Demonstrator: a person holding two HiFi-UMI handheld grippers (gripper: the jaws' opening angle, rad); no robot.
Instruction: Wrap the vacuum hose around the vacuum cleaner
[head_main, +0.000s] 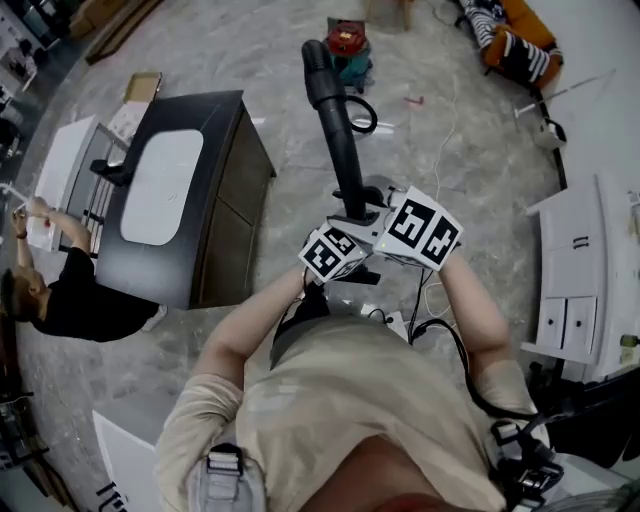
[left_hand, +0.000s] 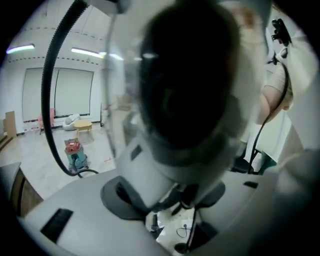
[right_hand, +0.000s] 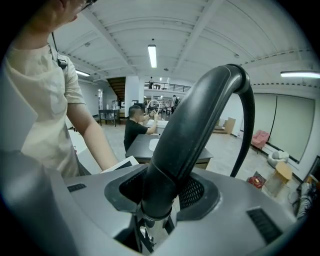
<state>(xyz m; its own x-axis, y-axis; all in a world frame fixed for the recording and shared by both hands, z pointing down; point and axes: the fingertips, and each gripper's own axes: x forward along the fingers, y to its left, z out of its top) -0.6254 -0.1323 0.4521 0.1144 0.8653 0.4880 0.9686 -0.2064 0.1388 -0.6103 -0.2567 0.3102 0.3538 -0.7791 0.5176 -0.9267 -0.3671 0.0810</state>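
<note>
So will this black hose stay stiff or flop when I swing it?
The thick tube in the right gripper looks rigid, likely swinging as one piece. The ribbed hose beyond it curves loosely, so it probably sags and trails.

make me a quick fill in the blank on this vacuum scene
1. The vacuum cleaner on the floor has a ____ lid.
2. The black tube is clamped by the gripper in the person's ____ hand.
3. The other person beside the dark desk wears a ____ top.
Missing words: red; right; black
</note>
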